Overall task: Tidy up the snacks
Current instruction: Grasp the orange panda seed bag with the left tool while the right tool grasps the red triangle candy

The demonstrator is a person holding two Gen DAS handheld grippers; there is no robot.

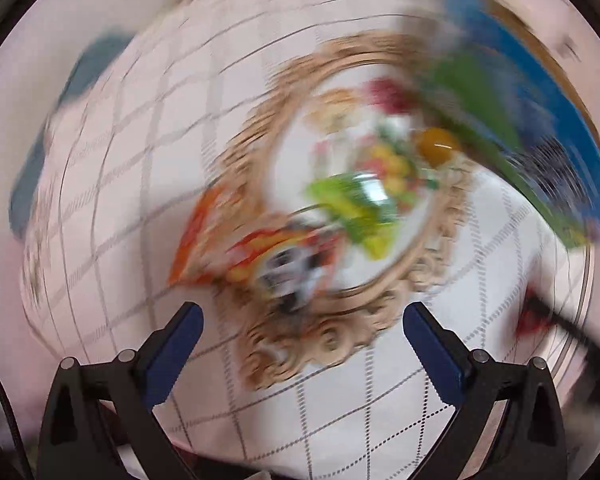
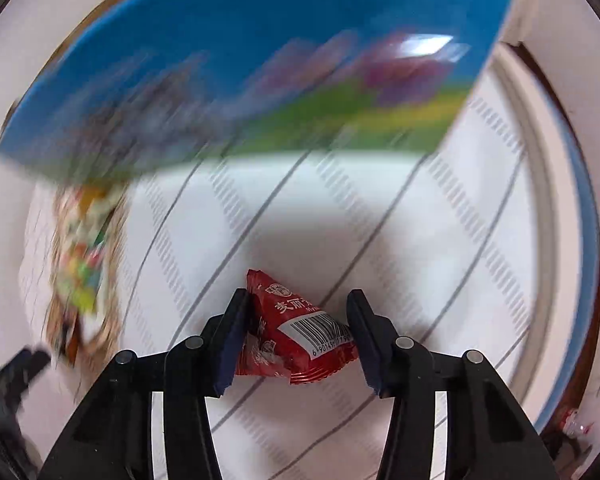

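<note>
Crisply, a crinkled red barcoded snack packet (image 2: 296,332) clamped in the right gripper (image 2: 298,336); left gripper (image 1: 302,338) wide apart.

We see a small red snack packet (image 2: 296,332), crinkled at its sealed edges, with white lettering and a white barcode label facing us, tilted above the checked cloth between the two fingers of the right tongs (image 2: 296,330), its left side against the left finger. Far beyond it stands a big blue box (image 2: 260,52) with green and purple print, blurred. To the left lies an oval plate (image 1: 380,312) with an ornate tan rim, carrying blurred green, yellow and red sweets, an orange packet (image 1: 220,240) overlapping its near-left rim.
</note>
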